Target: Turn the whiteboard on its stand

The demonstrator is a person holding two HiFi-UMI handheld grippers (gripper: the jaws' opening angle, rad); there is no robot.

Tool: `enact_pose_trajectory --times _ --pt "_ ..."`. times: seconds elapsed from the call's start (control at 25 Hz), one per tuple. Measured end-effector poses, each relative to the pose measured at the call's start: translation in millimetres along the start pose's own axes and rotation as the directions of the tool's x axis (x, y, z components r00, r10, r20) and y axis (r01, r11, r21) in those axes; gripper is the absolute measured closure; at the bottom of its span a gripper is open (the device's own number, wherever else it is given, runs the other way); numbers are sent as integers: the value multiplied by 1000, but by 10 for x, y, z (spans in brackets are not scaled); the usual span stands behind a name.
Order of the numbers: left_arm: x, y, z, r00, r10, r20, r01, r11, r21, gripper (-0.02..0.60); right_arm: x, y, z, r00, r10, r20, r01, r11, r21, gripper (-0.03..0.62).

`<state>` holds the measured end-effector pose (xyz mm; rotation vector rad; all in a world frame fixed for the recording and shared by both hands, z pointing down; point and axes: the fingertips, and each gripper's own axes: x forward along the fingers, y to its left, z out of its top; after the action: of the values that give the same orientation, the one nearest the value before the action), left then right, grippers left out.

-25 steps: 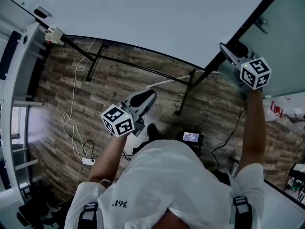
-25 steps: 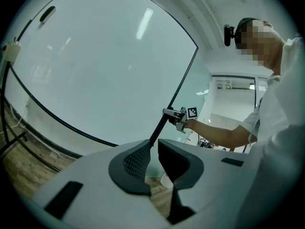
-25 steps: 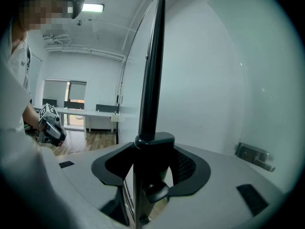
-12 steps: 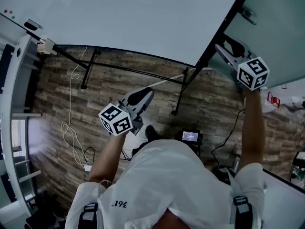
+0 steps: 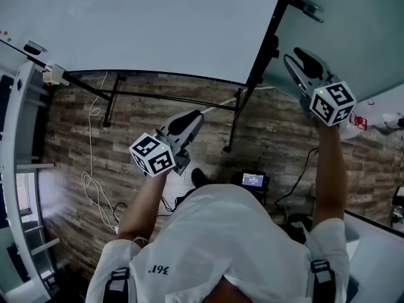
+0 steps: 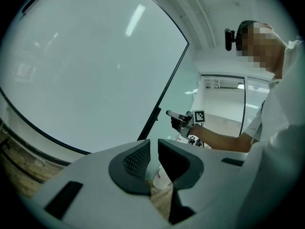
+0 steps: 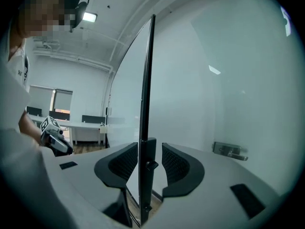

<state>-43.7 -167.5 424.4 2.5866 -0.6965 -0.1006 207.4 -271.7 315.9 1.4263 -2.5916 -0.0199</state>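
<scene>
The big whiteboard [image 5: 158, 24] fills the top of the head view, and its black stand [image 5: 170, 98] rests on the wood floor. My right gripper [image 5: 297, 59] is raised just right of the board's black right edge [image 5: 273, 38]. In the right gripper view that edge [image 7: 146, 80] runs straight up between the fingers of my right gripper [image 7: 149, 147]. The jaws are closing, and a gap still shows beside the right pad. My left gripper [image 5: 192, 117] hangs lower, in front of the stand. In the left gripper view the left gripper [image 6: 154, 142] shows only a narrow slit with nothing in it.
A glass wall with a metal door handle [image 7: 229, 150] stands right behind the board's edge. White cables [image 5: 91, 163] trail over the floor at the left, and a small lit device [image 5: 252, 180] sits by the person's feet. White shelving [image 5: 19, 137] lines the far left.
In the head view the board's right edge has shifted left and now stands steeper, a little away from the right gripper. The left gripper has hardly moved.
</scene>
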Motion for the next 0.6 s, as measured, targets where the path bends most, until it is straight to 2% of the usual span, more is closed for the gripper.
enact_pose_trajectory --times 0.24,0.6 --pt "142 -142 14 999 -39 -4 39 999 8 541 -311 53 -7 999 -44 10 44 999 10 476" --pt "272 -395 21 997 -80 -6 80 997 1 540 -698 237 -87 995 -103 7 103 994 32 504"
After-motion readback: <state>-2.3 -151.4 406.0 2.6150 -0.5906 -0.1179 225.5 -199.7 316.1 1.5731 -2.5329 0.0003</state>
